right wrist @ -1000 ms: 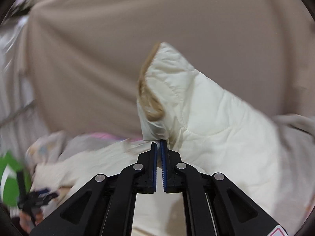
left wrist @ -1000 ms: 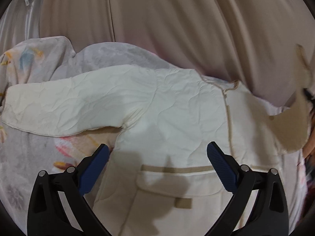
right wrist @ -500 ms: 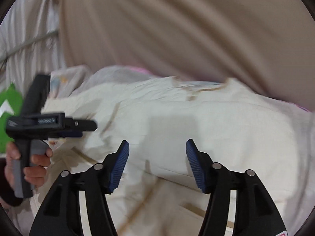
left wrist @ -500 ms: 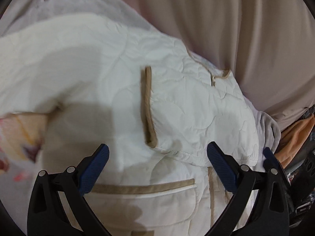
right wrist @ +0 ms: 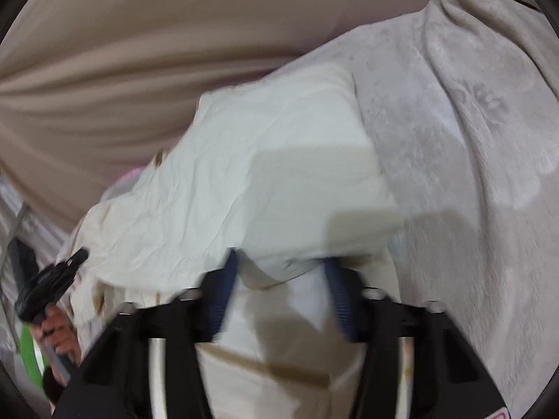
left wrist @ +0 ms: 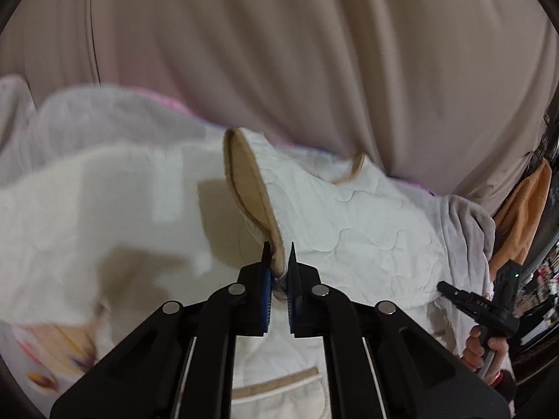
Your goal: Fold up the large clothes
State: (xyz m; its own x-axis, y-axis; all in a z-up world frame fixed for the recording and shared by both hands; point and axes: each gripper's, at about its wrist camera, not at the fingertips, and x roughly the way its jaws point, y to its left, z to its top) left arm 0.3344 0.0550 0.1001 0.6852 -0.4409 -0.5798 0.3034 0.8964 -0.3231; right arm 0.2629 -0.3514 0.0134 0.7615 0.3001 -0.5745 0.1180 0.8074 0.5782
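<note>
left tongs [left wrist: 278,265]: pressed together, pinching the tan-trimmed edge of the jacket [left wrist: 367,216], that flap lifted upright
right tongs [right wrist: 279,300]: spread, blue pads either side of a jacket fold, view blurred
jacket: cream quilted, spread on the grey blanket [right wrist: 471,139]
blanket: under jacket, beige curtain [left wrist: 279,52] behind

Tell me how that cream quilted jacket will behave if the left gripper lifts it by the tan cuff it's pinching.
The cream quilted jacket probably drapes rather than holds shape: it creases and folds on the bed. The tan cuff stands up from the left gripper, so the padding likely adds slight body. Being large, most would likely trail and drag.
</note>
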